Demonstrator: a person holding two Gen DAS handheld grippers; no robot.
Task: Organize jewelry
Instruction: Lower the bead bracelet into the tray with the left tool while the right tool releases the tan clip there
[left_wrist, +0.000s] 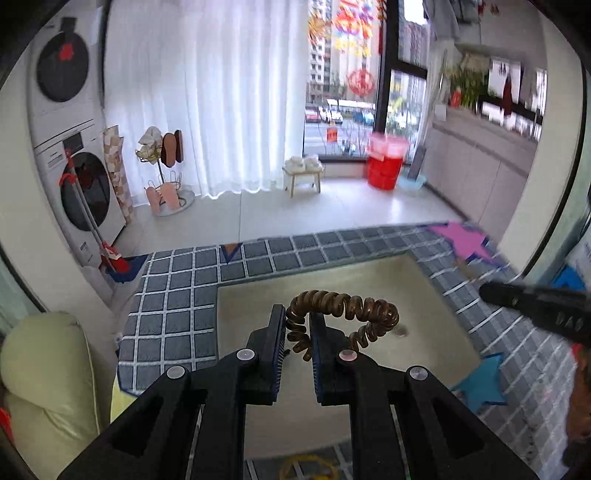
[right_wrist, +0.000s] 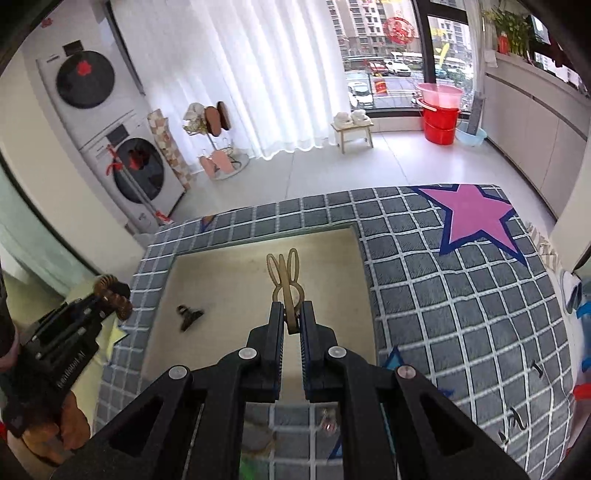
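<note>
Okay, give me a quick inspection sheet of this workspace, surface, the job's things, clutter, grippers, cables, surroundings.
Surface: beige tray on a grey checked cloth with star prints.
Job's things: brown spiral hair tie in the left gripper; tan rabbit-shaped clip in the right gripper; dark hair clip lying in the tray.
Clutter: nothing seen.
Grippers: both shut on their items, held above the tray.
Cables: nothing seen.
Surroundings: stacked washing machines, white curtain, red bucket, small stool.
</note>
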